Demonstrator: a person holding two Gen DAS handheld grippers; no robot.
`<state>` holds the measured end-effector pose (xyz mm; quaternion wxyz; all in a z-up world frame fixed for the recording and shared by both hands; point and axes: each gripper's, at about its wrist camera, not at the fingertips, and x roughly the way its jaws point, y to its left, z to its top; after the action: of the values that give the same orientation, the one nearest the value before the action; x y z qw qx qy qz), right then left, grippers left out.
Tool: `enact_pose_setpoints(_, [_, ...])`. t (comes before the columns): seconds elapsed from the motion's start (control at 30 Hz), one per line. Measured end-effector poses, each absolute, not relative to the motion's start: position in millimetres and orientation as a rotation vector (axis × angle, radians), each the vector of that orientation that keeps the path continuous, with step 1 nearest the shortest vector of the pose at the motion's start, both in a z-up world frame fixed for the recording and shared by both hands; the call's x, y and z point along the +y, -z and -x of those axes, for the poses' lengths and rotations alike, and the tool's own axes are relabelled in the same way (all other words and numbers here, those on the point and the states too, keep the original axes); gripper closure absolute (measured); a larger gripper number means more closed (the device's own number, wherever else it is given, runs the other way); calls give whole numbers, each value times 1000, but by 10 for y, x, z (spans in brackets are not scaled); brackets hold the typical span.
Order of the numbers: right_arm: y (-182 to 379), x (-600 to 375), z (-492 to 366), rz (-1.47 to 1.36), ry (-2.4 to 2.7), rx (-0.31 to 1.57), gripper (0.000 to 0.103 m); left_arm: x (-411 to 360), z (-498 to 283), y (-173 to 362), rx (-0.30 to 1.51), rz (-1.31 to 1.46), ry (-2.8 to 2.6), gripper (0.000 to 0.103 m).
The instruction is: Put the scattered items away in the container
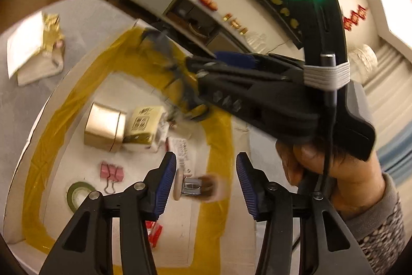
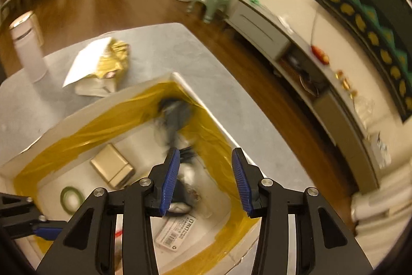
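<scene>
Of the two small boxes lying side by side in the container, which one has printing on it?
The yellowish box has dark printing and a code square on its face. The gold box, touching it on the left in the left wrist view, is plain and shiny.

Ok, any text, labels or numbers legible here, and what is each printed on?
White flat packet in the container: barcode and bold heading, too blurred to read.
Yellow packet: QR code and dark print, unreadable.
Gold box: no print visible.
Red wall ornaments: too blurred to read.
Nothing can be quoted.

Grey table (image 2: 154,43) bears white container (image 2: 195,92) (yellow-taped), gold wrapper (image 2: 113,58).
</scene>
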<state>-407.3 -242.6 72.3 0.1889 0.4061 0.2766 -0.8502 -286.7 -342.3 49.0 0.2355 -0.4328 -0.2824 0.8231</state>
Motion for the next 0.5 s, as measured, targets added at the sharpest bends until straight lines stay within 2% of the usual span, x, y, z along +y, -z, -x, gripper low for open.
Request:
enact_pose_setpoints(0.23, [-809,-2067,3952,-1189,2396,550,58,-3706,2735,-699,-801,1102,-2307,53])
enact_pose_setpoints(0.5, [-846,-1863,3707,-1232,2391,490,58,-3724,2645,-730,-773,1113,-2323,53])
